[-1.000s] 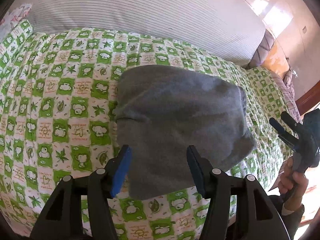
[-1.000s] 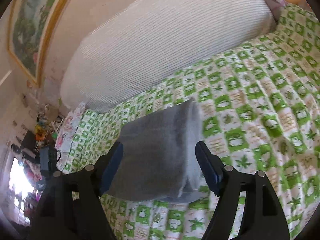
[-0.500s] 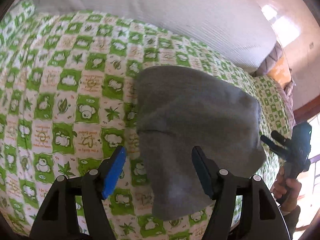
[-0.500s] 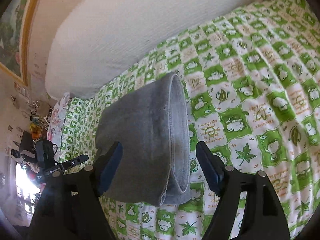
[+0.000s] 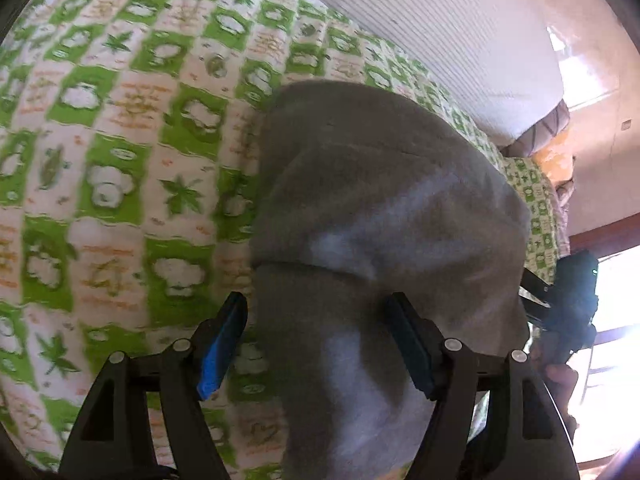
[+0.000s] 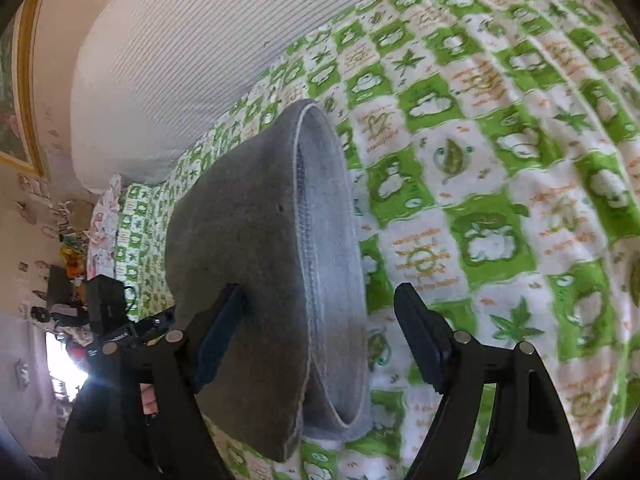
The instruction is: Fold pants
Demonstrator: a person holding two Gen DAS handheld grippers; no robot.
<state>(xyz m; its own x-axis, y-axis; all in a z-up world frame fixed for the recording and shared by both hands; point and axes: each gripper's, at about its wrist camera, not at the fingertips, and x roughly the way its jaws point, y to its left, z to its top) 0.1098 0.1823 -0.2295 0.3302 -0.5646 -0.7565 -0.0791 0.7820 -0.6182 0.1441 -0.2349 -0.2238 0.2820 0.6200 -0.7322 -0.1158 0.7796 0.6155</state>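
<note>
Grey pants [image 5: 380, 208], folded into a thick pad, lie on a green-and-white checked bedspread [image 5: 100, 160]. My left gripper [image 5: 318, 340] hangs low over their near left edge, jaws opening. One finger is over the cloth, the other over the bedspread, and neither pad presses. In the right wrist view the pants [image 6: 248, 220] show their stitched hem on the right. My right gripper [image 6: 320, 332] straddles that hem, jaws opening and gripping nothing. Each view shows the other gripper at its margin: the right gripper [image 5: 534, 300] and the left gripper [image 6: 156, 320].
A long white striped bolster [image 5: 440, 32] [image 6: 180, 60] runs along the far side of the bedspread [image 6: 500, 160]. Cushions [image 5: 548, 136] sit at the far right corner. A framed picture [image 6: 16, 80] and a cluttered shelf [image 6: 68, 256] line the wall.
Both grippers have sunk toward the pants, which now fill more of each view. The left jaws stand wider than before. The pants lie where they were.
</note>
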